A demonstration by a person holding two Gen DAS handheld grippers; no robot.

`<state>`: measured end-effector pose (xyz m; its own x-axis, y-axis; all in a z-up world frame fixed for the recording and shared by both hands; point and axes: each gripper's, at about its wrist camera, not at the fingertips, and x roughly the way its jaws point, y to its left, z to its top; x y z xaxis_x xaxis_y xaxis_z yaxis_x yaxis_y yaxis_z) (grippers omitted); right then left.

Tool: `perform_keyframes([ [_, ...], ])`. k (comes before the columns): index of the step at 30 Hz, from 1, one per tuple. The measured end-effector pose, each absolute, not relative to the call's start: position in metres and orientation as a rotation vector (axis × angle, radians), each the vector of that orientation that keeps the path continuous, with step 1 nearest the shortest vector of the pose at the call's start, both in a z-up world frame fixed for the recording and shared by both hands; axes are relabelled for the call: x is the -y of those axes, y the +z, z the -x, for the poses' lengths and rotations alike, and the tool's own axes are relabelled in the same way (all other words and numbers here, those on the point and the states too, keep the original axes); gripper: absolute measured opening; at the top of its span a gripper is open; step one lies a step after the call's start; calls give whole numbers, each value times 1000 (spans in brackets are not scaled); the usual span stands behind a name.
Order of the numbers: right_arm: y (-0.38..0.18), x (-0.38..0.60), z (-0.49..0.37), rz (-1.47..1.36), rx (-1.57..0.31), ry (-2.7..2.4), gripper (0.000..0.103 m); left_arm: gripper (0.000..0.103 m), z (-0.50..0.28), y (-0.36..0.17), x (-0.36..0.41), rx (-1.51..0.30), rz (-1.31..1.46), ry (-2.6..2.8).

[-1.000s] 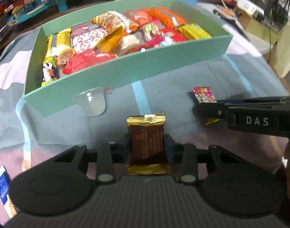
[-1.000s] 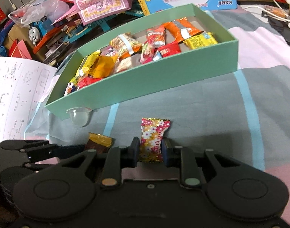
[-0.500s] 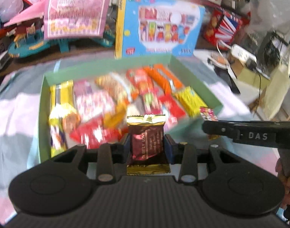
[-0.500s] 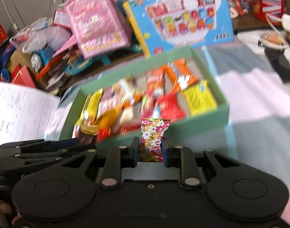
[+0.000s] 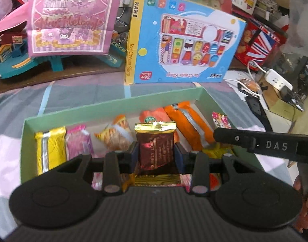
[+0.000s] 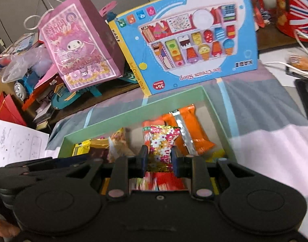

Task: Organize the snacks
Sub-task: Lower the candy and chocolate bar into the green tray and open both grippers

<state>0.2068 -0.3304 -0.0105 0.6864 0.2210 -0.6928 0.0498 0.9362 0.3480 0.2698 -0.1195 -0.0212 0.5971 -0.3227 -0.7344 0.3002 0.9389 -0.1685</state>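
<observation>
Your brown wrapper (image 5: 156, 153) reads "SURELY LOVE" in gold along its length; the smaller lines beside it cannot be read. The right tool (image 5: 275, 146), crossing your left view, is marked "DAS". The blue box (image 6: 194, 40) stands upside down: "KABI" and "Ice Cream Shop" on its face and yellow side, "36+" in a red disc. The pink bag (image 5: 67, 18) reads "My Melody". The floral wrapper's (image 6: 164, 147) print is too blurred to read.

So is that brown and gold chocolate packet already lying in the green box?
No, the chocolate packet is clamped between the left gripper fingers, held above the snacks in the green box.
</observation>
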Motion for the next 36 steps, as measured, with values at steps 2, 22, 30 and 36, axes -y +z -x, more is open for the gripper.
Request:
perform_keyframes([
  [2,-17,330,-224,-359,-819,101,24,37,-286,-25,122,-861,27,-353],
  [22,-10,329,-210,-433,-783,76,103,103,-261,-21,107,-837,27,-268],
  [30,15,310,-171,-418,-765,93,103,103,-217,3,91,-805,51,-277],
  [36,29,291,-140,-406,-757,116,103,103,-182,12,78,-790,57,-282],
])
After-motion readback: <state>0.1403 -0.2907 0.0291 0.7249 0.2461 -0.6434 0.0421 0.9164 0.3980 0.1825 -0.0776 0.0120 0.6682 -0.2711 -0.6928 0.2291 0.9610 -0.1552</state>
